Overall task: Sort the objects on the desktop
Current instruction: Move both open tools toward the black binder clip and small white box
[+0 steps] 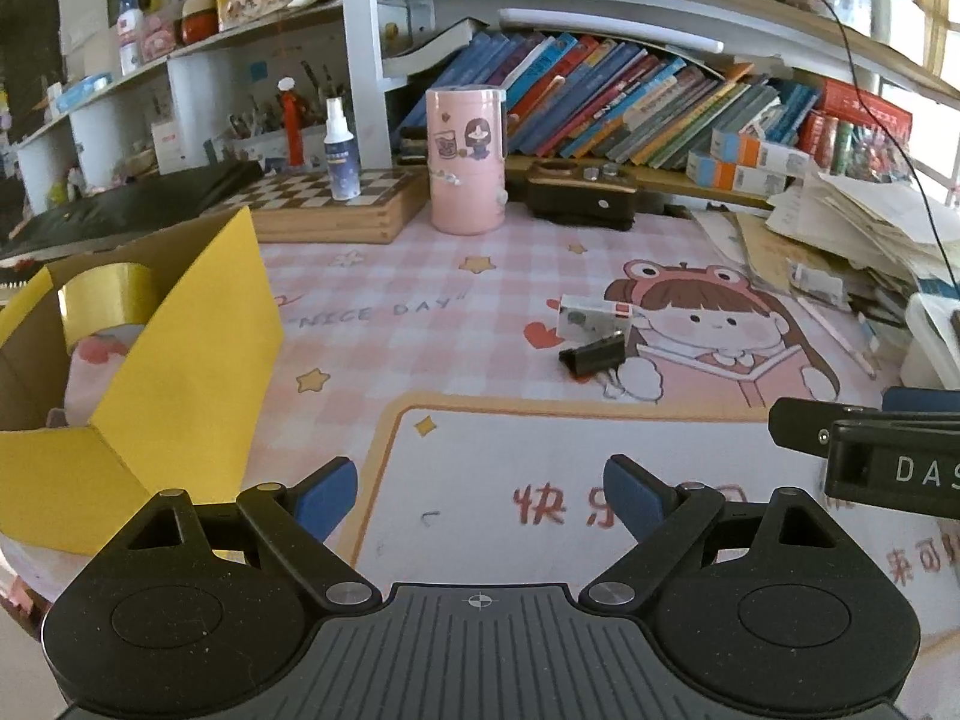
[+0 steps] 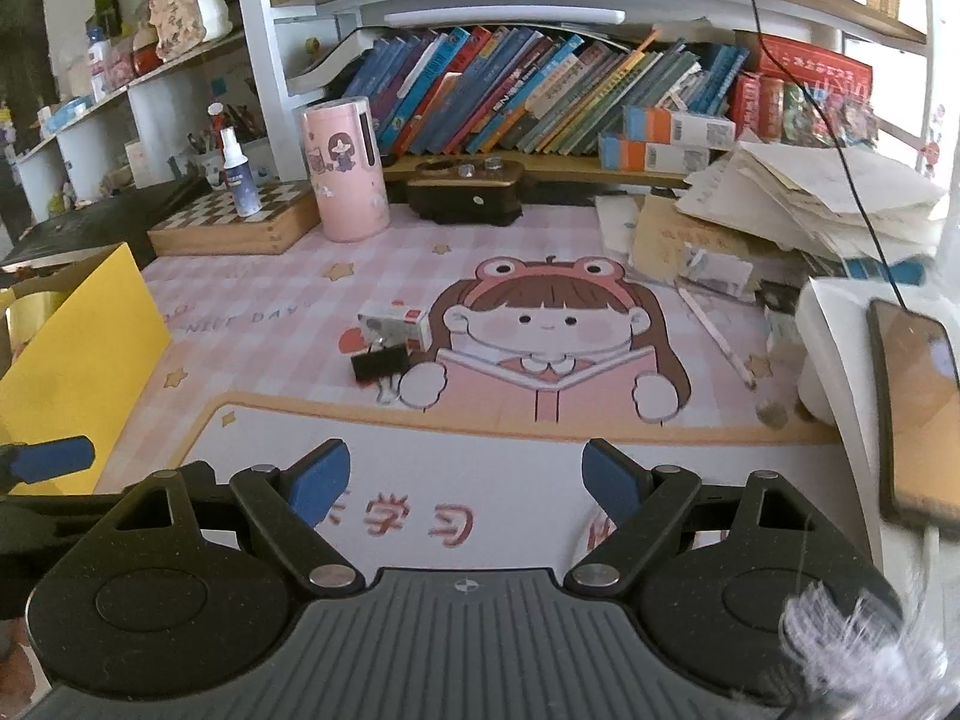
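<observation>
A black binder clip (image 1: 594, 354) (image 2: 379, 363) lies on the pink cartoon desk mat (image 1: 420, 324) (image 2: 288, 294), touching a small white box (image 1: 594, 315) (image 2: 396, 324) just behind it. At the left stands an open yellow cardboard box (image 1: 180, 360) (image 2: 78, 354) holding a roll of gold tape (image 1: 108, 294). My left gripper (image 1: 480, 498) is open and empty above the mat's near white panel, well short of the clip. My right gripper (image 2: 465, 480) is open and empty too, with the clip ahead and slightly left. A pencil (image 2: 714, 336) lies to the right.
A pink cylinder container (image 1: 467, 159) (image 2: 345, 168), a spray bottle (image 1: 341, 150) on a chessboard box (image 1: 336, 204), and a dark case (image 1: 582, 192) line the back. Books fill the shelf. Loose papers (image 2: 810, 204) pile at the right, with a phone (image 2: 918, 408) on a white block.
</observation>
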### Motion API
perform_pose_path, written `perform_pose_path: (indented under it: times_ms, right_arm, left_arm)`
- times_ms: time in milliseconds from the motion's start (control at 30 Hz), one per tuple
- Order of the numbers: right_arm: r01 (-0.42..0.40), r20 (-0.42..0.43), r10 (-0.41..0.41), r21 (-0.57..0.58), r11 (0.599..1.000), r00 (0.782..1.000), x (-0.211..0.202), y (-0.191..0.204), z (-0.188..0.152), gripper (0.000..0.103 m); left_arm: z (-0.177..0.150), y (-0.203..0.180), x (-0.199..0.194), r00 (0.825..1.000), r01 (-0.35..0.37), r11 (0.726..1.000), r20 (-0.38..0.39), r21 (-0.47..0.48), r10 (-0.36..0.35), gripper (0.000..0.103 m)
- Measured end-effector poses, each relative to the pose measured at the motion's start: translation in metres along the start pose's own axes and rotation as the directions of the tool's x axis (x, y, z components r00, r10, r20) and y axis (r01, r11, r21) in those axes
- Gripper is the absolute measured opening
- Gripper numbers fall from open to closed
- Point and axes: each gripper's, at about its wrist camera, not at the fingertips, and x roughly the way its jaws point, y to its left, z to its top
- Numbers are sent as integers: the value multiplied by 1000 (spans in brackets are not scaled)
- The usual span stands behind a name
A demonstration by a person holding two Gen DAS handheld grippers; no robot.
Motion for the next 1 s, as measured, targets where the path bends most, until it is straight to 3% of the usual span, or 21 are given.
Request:
perform_pose_path:
  times_ms: [533, 1000]
  right_arm:
    - [-85, 16, 85, -34, 996, 996, 34, -33, 43, 84]
    - [-89, 16, 90, -31, 996, 996, 57, -45, 59, 84]
  left_arm:
    - [18, -35, 39, 998, -67, 996, -16, -65, 66, 91]
    - [39, -55, 72, 999, -49, 998, 13, -48, 50, 87]
